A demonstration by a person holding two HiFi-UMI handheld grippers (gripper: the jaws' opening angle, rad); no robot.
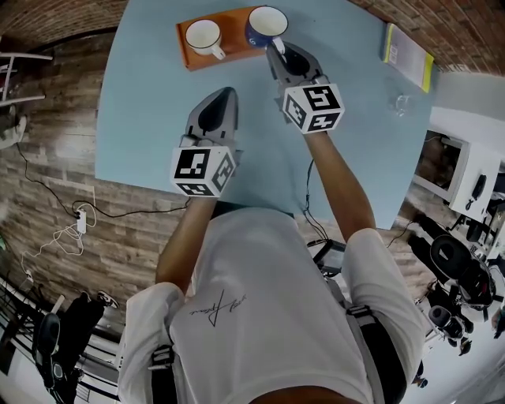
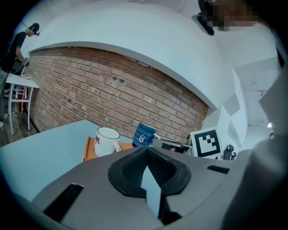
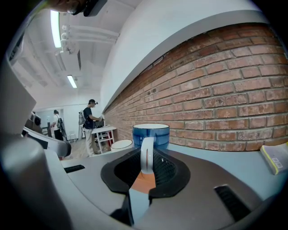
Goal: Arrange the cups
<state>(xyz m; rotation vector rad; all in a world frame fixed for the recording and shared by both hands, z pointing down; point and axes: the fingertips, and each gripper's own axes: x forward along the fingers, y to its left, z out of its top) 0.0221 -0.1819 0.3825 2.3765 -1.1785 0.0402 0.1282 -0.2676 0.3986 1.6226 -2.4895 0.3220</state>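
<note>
Blue cup (image 1: 267, 25): glossy glaze, ceramic look.
White cup (image 1: 203, 35): same glossy glaze.
Tray (image 1: 235, 28): smooth, matt.
Table (image 1: 150, 102): smooth, matt.
Wall (image 3: 216, 90): rough brick.
Right gripper (image 3: 147, 155): matt plastic shell, meshed black pads (image 3: 166, 167).

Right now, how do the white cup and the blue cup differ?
The white cup is white outside; the blue cup is blue with a white handle and inside. The blue cup's handle is clamped in the right gripper; nothing touches the white cup. In the head view, the white cup stands on the left of the orange tray, the blue cup at its right end. Both are upright and look empty.
</note>
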